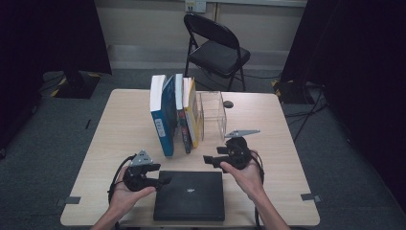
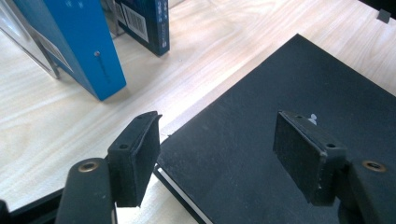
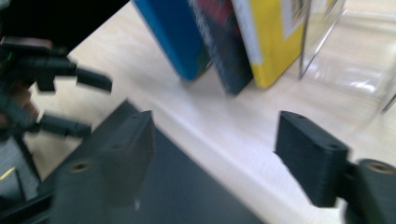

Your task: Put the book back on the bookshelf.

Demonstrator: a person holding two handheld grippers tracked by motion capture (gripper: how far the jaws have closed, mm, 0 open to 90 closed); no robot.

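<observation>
A flat black book (image 1: 190, 195) lies at the table's front edge, between the two hands. My left gripper (image 1: 161, 174) is at the book's near left corner, open, its jaws straddling that corner (image 2: 219, 149) with the cover (image 2: 261, 84) below and nothing gripped. My right gripper (image 1: 210, 161) hovers just above the book's far right corner, pointing left. It is open (image 3: 215, 149) with the book's edge (image 3: 187, 191) and bare table between its jaws. Behind stand a blue book (image 1: 163, 115), a dark book (image 1: 181, 122) and a yellow book (image 1: 191, 115).
The upright books lean against a clear acrylic holder (image 1: 213, 112) at the middle of the wooden table (image 1: 124, 124). A small dark object (image 1: 229, 104) lies behind the holder. A black folding chair (image 1: 218, 48) stands beyond the far edge. The left gripper (image 3: 99, 107) appears blurred in the right gripper view.
</observation>
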